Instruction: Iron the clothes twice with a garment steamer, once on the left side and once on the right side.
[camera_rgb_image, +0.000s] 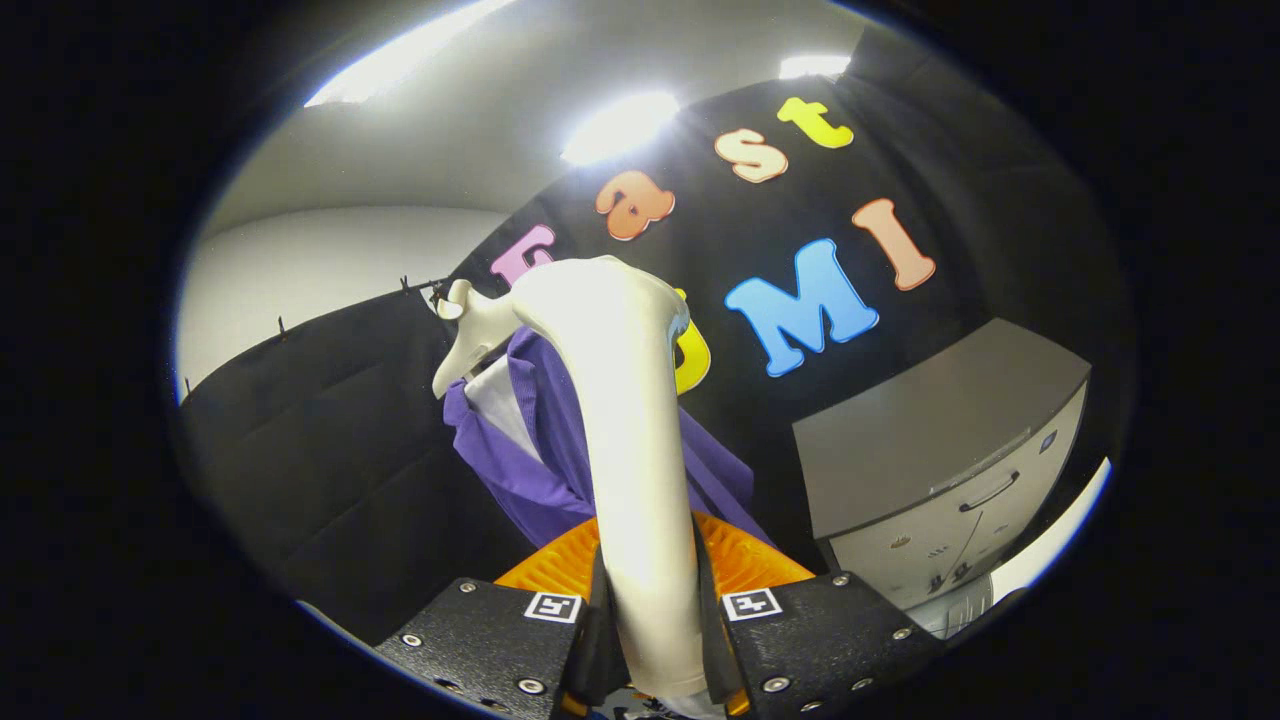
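My gripper (648, 610) is shut on the handle of a cream-white garment steamer (625, 420), both fingers pressing its sides. The steamer rises straight ahead from between the fingers, and its head sits up near the garment's collar. A purple garment (545, 440) with a white inner panel hangs on a cream hanger (472, 335) just beyond the steamer. The steamer hides the garment's middle. I cannot tell whether the steamer's head touches the cloth.
A grey drawer cabinet (940, 470) with a handle stands to the right of the garment against the black cloth wall. Black cloth (320, 450) hangs on clips to the left. A white wall and bright ceiling lights are above.
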